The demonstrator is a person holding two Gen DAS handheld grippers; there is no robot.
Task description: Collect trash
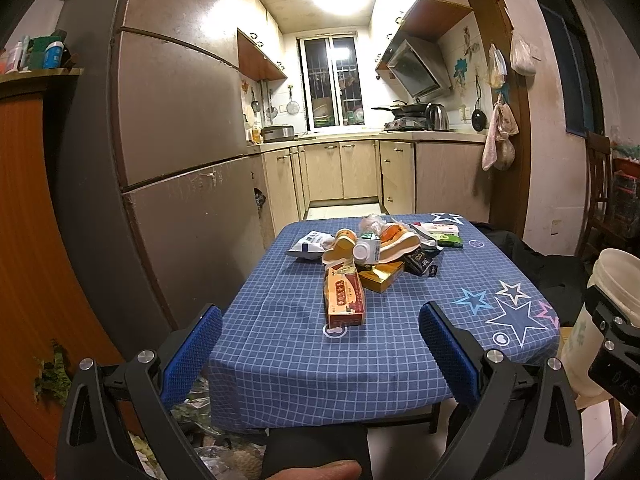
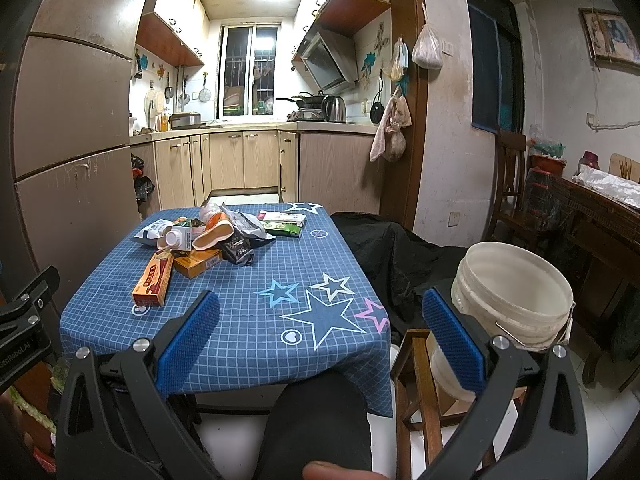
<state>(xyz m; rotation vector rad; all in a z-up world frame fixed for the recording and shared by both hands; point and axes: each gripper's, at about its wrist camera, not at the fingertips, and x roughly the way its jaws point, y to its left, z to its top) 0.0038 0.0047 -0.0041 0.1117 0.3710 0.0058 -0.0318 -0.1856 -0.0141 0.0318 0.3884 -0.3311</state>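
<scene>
Left wrist view: left gripper (image 1: 320, 344) spread, trash pile (image 1: 372, 252) ahead; right gripper (image 2: 320, 332) spread, white bucket (image 2: 516, 292) at its right finger.

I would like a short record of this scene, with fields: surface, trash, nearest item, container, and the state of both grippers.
surface: table with blue checked cloth
trash: pile of boxes, wrappers and a carton at the far half
nearest item: long red box, lying flat, nearest the grippers
container: white bucket, right of the table, on a wooden stool; no trash seen inside
left gripper: open, holds nothing
right gripper: open, holds nothing
</scene>
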